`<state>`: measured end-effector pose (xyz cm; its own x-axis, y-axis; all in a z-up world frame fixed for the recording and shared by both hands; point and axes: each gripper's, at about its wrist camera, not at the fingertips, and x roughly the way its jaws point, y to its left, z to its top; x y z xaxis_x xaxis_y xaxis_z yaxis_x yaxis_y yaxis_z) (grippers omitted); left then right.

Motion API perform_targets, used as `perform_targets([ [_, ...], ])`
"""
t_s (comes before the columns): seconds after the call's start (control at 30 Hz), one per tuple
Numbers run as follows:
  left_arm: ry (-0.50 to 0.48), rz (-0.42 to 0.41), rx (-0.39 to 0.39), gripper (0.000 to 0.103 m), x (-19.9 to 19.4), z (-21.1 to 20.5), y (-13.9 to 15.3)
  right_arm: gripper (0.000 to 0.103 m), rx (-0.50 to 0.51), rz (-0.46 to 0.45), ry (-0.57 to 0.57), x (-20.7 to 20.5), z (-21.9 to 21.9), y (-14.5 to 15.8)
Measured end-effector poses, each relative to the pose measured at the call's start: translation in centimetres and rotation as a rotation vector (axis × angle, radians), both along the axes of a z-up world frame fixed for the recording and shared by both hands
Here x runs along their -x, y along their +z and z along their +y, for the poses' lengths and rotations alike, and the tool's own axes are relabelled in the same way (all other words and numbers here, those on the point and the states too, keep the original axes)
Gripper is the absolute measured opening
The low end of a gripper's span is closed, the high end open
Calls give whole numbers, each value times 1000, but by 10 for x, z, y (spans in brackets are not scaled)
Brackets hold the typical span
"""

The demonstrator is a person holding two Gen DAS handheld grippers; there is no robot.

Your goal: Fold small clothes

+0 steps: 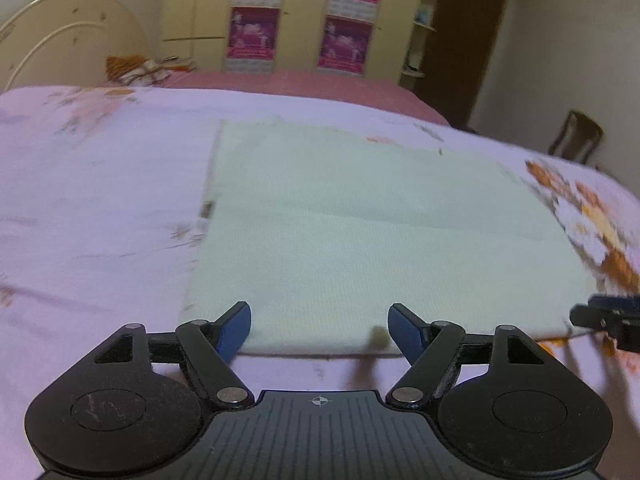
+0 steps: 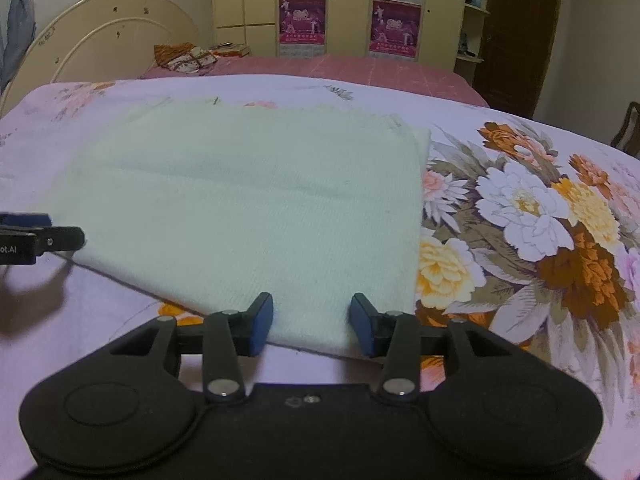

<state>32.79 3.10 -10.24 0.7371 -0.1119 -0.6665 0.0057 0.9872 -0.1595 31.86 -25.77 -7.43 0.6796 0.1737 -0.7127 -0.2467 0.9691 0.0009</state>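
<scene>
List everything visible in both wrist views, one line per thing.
Folded cloth: one, pale green, flat on the bedspread.
Bedspread: one, lilac with orange and white flowers, covering the bed.
Pink sheet: one, beyond the bedspread.
Headboard: one, cream, far left.
Patterned cloth: one, orange and white, near the headboard.
Wardrobe: one, cream, with four magenta posters.
Door: one, dark brown, right.
Chair: one, dark wood, far right.
Left claw: one, black with blue pads, open at the cloth's near edge.
Right claw: one, same colours, open at the cloth's near corner.

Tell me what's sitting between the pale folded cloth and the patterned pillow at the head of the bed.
Nothing stands there: only the lilac flowered bedspread and the pink sheet lie between the cloth and the pillow. The right wrist view shows it best.
</scene>
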Motion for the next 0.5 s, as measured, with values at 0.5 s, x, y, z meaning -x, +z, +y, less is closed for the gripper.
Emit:
perform_targets([
  [0.5, 288, -22, 745, 75, 22, 72, -54, 27, -110, -22, 25, 11, 4, 13],
])
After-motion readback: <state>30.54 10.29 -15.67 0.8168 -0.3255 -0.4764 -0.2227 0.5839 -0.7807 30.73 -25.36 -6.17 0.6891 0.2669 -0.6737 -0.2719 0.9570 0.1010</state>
